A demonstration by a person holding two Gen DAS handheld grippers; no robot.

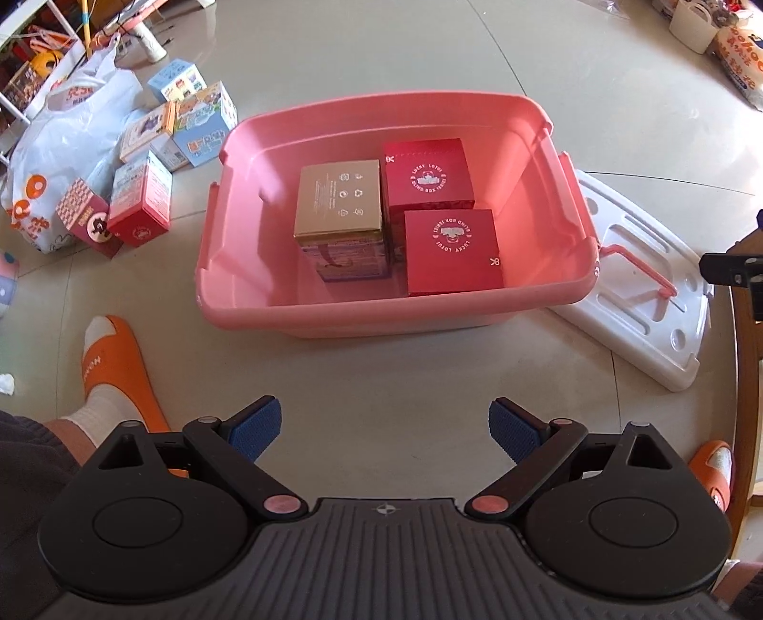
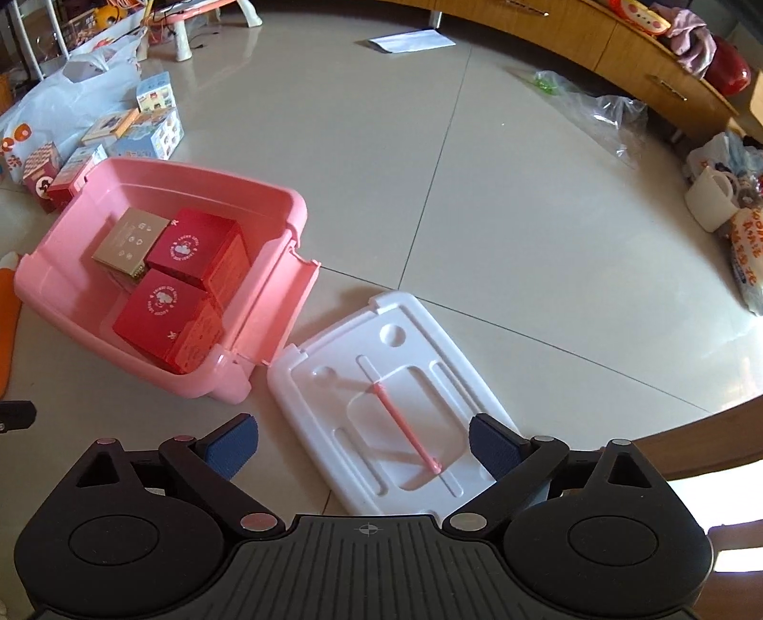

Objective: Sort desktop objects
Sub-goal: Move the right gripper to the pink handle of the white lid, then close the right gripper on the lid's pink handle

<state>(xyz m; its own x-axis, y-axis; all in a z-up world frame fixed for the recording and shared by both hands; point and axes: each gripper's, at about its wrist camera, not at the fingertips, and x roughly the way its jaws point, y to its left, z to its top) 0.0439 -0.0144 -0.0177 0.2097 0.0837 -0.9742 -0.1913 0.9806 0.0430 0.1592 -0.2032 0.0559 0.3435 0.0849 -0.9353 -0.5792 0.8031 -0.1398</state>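
A pink plastic bin (image 1: 334,315) (image 2: 267,286) sits on the tiled floor. Inside it stand a gold-topped box (image 1: 339,199) (image 2: 128,242) and two red boxes (image 1: 428,174) (image 1: 452,250) (image 2: 190,248) (image 2: 157,315). Several more small boxes (image 1: 143,205) (image 2: 152,129) lie on the floor to the bin's left. My left gripper (image 1: 384,431) hovers open in front of the bin's near wall, nothing between its blue pads. My right gripper (image 2: 362,448) is open above the white lid (image 2: 396,405), which lies flat beside the bin with a pink handle (image 2: 405,427) on it.
A white shopping bag (image 1: 62,143) lies behind the loose boxes. A person's feet in orange slippers (image 1: 114,362) stand near the left gripper. A wooden cabinet (image 2: 620,43), clear plastic bags (image 2: 605,119) and a white mug (image 2: 710,200) line the right side of the floor.
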